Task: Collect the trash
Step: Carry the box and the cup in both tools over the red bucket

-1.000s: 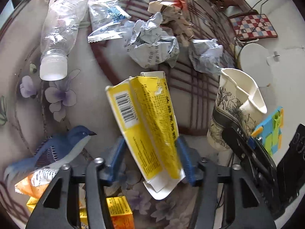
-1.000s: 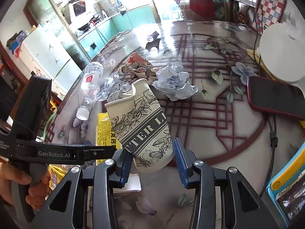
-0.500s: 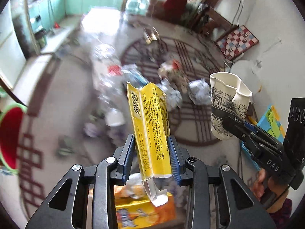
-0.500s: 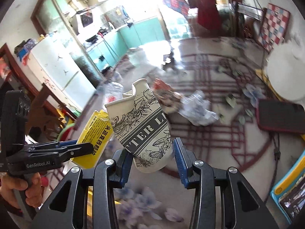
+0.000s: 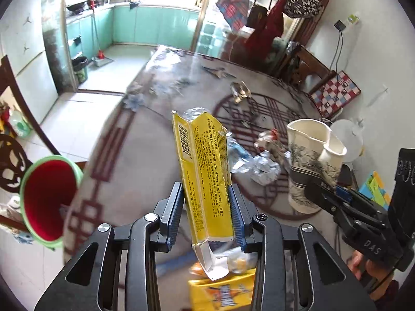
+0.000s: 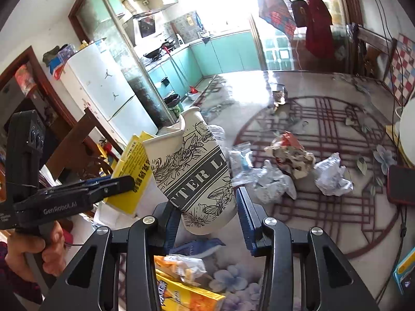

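My left gripper (image 5: pixel 206 216) is shut on a flattened yellow carton (image 5: pixel 203 171), held upright in the air above the table; it also shows in the right wrist view as the yellow carton (image 6: pixel 132 173). My right gripper (image 6: pixel 207 219) is shut on a crushed paper cup (image 6: pixel 197 173) with black floral print, lifted off the table, also seen as the paper cup (image 5: pixel 310 160) at the right of the left wrist view. A red trash bin (image 5: pixel 48 197) with a green rim stands on the floor at the left, beyond the table edge.
Crumpled paper (image 6: pixel 333 175), a brown wad (image 6: pixel 293 155) and clear wrappers (image 6: pixel 269 181) lie on the round glass table (image 6: pixel 324 228). An orange-yellow box (image 6: pixel 189 295) sits under the grippers. A red phone (image 6: pixel 402 185) lies at right. A wooden chair (image 5: pixel 15 140) stands near the bin.
Both grippers have lifted off the table with their items and tilted up. The left closed tighter on the carton as it rose. The red bin has come into view at left.
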The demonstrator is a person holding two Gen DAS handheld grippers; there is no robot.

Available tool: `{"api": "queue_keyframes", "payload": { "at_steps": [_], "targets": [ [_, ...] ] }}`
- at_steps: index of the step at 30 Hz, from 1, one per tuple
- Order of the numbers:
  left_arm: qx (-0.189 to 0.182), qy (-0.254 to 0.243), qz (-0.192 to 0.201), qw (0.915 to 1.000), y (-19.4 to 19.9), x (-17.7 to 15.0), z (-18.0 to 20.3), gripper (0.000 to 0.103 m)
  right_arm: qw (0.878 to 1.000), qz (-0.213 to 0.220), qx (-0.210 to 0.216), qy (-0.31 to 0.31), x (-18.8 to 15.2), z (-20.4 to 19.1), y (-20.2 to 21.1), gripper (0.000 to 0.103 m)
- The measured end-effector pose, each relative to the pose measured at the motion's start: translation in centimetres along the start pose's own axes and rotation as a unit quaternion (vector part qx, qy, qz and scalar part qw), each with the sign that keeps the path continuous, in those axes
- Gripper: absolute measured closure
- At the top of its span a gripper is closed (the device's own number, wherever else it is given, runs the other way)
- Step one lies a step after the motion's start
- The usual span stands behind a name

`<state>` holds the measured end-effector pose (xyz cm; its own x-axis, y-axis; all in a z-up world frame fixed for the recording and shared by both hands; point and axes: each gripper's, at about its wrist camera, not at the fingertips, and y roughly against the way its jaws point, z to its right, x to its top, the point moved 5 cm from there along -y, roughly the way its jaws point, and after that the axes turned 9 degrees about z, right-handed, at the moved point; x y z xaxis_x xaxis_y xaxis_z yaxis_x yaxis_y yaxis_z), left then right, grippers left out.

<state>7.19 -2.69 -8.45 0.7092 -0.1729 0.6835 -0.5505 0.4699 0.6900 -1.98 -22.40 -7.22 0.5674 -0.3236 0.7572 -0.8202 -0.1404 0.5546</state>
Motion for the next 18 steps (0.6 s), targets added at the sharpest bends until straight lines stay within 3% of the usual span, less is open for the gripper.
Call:
{"api": "queue_keyframes", "payload": {
  "at_steps": [18],
  "targets": [
    [0.024,0.001,-0.019,0.9995,0.9,0.7,-14.8,0.068,0.999,0.0,-0.044,-0.019,-0.5,-10.3,-4.0,0.064]
  ]
}}
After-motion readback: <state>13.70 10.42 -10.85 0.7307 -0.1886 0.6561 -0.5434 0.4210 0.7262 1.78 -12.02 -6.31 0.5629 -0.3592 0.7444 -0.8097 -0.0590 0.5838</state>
